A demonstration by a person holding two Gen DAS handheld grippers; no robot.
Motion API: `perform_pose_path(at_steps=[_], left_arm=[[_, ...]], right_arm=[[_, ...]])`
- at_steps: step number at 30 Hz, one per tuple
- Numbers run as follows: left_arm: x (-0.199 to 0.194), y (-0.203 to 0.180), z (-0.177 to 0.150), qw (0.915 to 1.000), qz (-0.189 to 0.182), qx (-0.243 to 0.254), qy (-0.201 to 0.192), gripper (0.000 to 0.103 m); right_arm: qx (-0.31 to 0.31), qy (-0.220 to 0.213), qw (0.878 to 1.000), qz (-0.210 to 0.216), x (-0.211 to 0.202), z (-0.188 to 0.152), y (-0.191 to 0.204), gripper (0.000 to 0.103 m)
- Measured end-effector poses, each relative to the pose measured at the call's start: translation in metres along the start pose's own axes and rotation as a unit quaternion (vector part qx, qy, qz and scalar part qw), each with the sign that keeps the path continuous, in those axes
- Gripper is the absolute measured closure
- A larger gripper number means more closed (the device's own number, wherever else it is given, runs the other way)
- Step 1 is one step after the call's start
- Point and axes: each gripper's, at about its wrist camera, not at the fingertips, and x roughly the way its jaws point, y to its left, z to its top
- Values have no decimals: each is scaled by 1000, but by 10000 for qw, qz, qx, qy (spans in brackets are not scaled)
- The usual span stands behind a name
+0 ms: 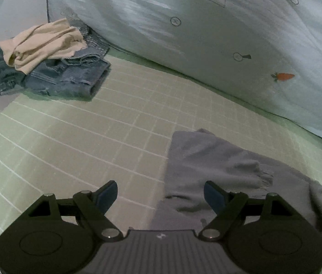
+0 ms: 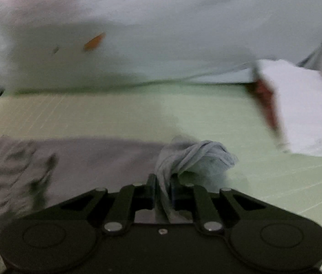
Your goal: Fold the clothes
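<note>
Gripping a bunched edge of the grey garment [image 2: 106, 157], the right gripper [image 2: 162, 183] has its jaws nearly together with cloth pinched between them; the fabric rises in a twisted ridge just past the fingertips. The left gripper [image 1: 161, 196] has its jaws wide apart and nothing between them, hanging over the garment's near left corner, with its right blue pad [image 1: 214, 197] above the fabric.

Step, judged: first fold of the grey piece, one edge lifted. Next move likely calls for the left jaws to take the matching edge so both sides carry over evenly; a one-sided pull would skew the fold.

The garment lies on the green gridded mat [image 1: 81, 137], partly flat.

Count, near to far:
- grey garment: 1
- white folded cloth [image 2: 302, 107] with something red beneath, far right: 1
- pile at far left: denim piece [image 1: 69, 80] and beige piece [image 1: 44, 43]; a further grey knit under them, unclear
- pale printed quilt [image 1: 206, 34] behind: 1
</note>
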Motion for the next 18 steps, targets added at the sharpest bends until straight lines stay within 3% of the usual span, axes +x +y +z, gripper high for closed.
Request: perform_pose_path(at_steps=[3, 5, 7, 10, 13, 18], left_arm=[[-2, 11, 5, 9999, 32, 147, -40, 20], [-2, 15, 9, 9999, -1, 142, -48, 20], [0, 15, 12, 9999, -50, 114, -40, 19], [5, 8, 15, 9998, -133, 118, -11, 19], [8, -4, 18, 9996, -213, 179, -23, 19], [12, -22, 15, 9990, -196, 394, -76, 16]], right_arm=[[55, 434, 9990, 97, 20, -20, 32, 88], [320, 648, 9973, 104, 29, -28, 36, 80], [331, 568, 9978, 89, 24, -24, 34, 62], [432, 277, 9986, 87, 9, -14, 22, 49], [816, 0, 9966, -61, -3, -6, -4, 46], [1831, 227, 9828, -21, 8, -8, -50, 44]])
